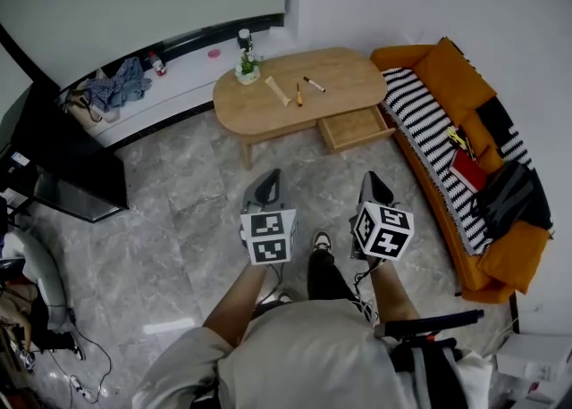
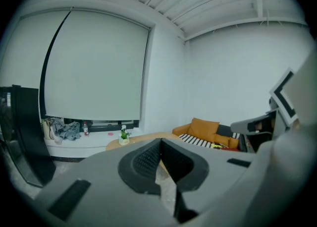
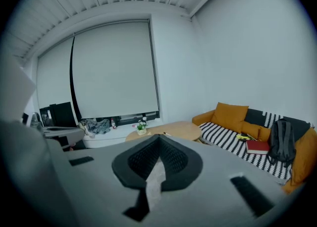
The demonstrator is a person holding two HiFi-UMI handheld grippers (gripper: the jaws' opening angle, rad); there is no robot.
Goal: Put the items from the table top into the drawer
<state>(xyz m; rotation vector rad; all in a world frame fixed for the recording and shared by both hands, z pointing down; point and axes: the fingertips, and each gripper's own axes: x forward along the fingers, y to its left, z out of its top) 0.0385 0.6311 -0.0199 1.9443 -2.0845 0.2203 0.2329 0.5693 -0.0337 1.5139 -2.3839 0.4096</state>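
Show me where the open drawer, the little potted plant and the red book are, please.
open drawer (image 1: 356, 128), head view, on its bare wooden inside.
potted plant (image 1: 248, 66), head view, on its green leaves.
red book (image 1: 466, 170), head view, on the middle of its cover.

The right gripper (image 3: 158, 139) has its fingers (image 3: 143, 159) pressed together, empty. Beyond them stand an oval wooden worktop (image 3: 181, 131) bearing a potted plant (image 3: 142, 128), and an orange sofa (image 3: 230, 117).
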